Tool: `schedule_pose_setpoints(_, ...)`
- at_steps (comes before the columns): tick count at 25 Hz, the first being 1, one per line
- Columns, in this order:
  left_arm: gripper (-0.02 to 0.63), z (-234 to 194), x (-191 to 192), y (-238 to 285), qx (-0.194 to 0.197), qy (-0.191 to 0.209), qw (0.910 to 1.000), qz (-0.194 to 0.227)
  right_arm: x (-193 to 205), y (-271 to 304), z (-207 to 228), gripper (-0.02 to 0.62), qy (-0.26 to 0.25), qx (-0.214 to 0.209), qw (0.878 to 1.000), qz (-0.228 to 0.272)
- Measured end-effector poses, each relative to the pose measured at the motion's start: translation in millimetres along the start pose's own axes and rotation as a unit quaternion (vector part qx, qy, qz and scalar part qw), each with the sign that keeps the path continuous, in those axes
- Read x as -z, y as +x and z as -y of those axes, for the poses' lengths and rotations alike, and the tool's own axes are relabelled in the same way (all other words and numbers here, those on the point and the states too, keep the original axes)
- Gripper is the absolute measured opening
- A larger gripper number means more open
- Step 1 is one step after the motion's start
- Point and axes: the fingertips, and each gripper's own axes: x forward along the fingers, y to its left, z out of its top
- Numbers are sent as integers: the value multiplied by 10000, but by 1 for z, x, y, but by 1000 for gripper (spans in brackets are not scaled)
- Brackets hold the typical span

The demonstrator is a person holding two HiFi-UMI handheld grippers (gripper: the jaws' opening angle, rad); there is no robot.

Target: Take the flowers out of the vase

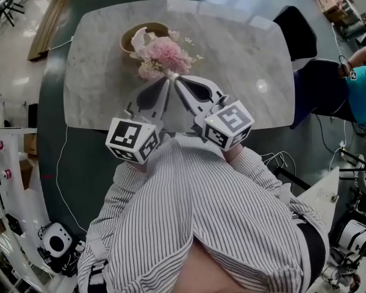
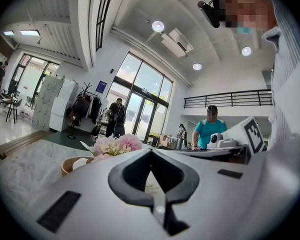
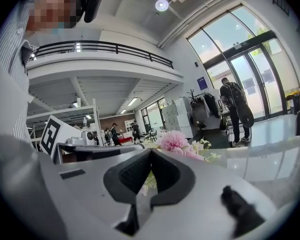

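Left gripper [image 2: 150, 151], right gripper [image 3: 150, 150] (fingers [image 3: 126, 178] together), flowers [image 1: 165, 55] just beyond

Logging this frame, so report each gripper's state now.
Left gripper: closed, nothing seen in its grip.
Right gripper: closed on the stems of the pink flower bunch.

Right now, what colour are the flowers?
The flowers are mostly pink, with some paler cream-white bits mixed in; the head view shows it best.
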Motion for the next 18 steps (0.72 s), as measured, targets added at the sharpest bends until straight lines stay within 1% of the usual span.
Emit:
schedule_pose_setpoints(4,12,5,-4,7,-77,29,10000,10,-2,-2,5,15,-10,-109,9999,-95)
schedule_pose_setpoints(8,12,6,0,8,-152,-75,9999,32,-3,0,8,15,13,-185,9998,-102)
schedule_pose_setpoints(12,12,8,4,8,-275,-14,9996,-33,-3,3,11,15,102,-284,9995,-101)
schedule_pose_setpoints(18,12,5,11,3,-397,-70,9991,-91,8,6,6,15,168,-418,9987,-223)
